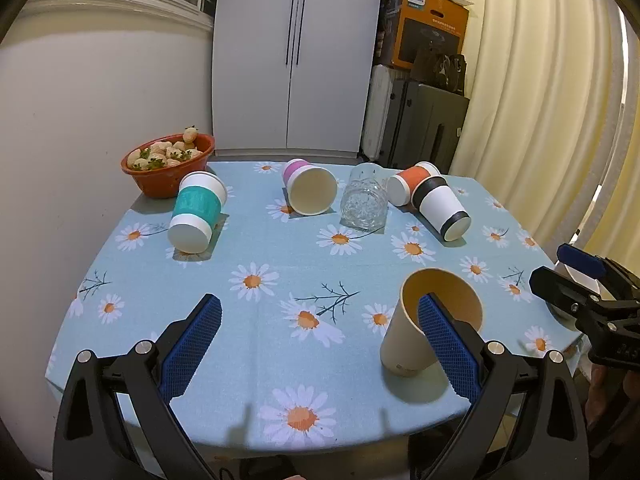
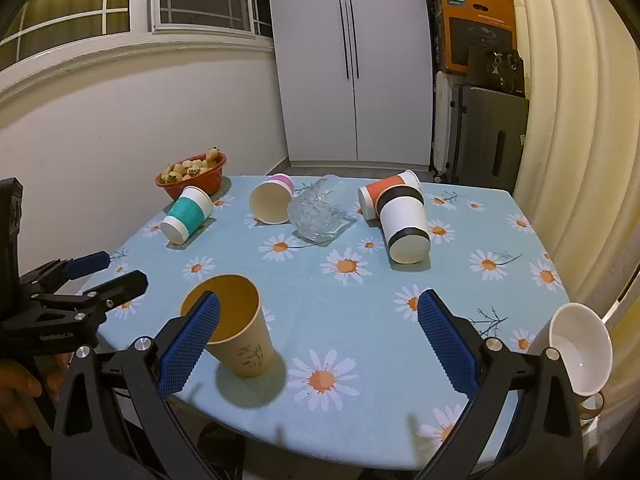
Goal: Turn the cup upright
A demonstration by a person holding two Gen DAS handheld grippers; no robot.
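Left wrist view: my left gripper [image 1: 320, 320] is spread wide and holds nothing; its right pad merely overlaps the kraft paper cup [image 1: 432, 320] in the line of sight, and whether it touches I cannot tell. That cup stands mouth-up near the front edge of the daisy tablecloth [image 1: 256, 332], so I judge one flip done. Still on their sides toward the back are the teal-banded cup [image 1: 197, 212], the pink-banded cup [image 1: 309, 188], the glass tumbler [image 1: 366, 198], the orange-banded cup [image 1: 410, 184] and the black-banded cup [image 1: 442, 208]; these I take as remaining work. My right gripper [image 1: 572, 276] shows at the right edge, open. An orange carton [image 1: 430, 26] behind carries a logo too small to read with certainty. Right wrist view: my right gripper [image 2: 320, 320] is likewise spread and empty, the kraft cup upright just beyond its left pad, bearing a faint printed sprig with illegible text. A white ceramic cup [image 2: 580, 352] lies tipped at the right table edge. On my left gripper's body I read what seems "OneRobot.Ai".
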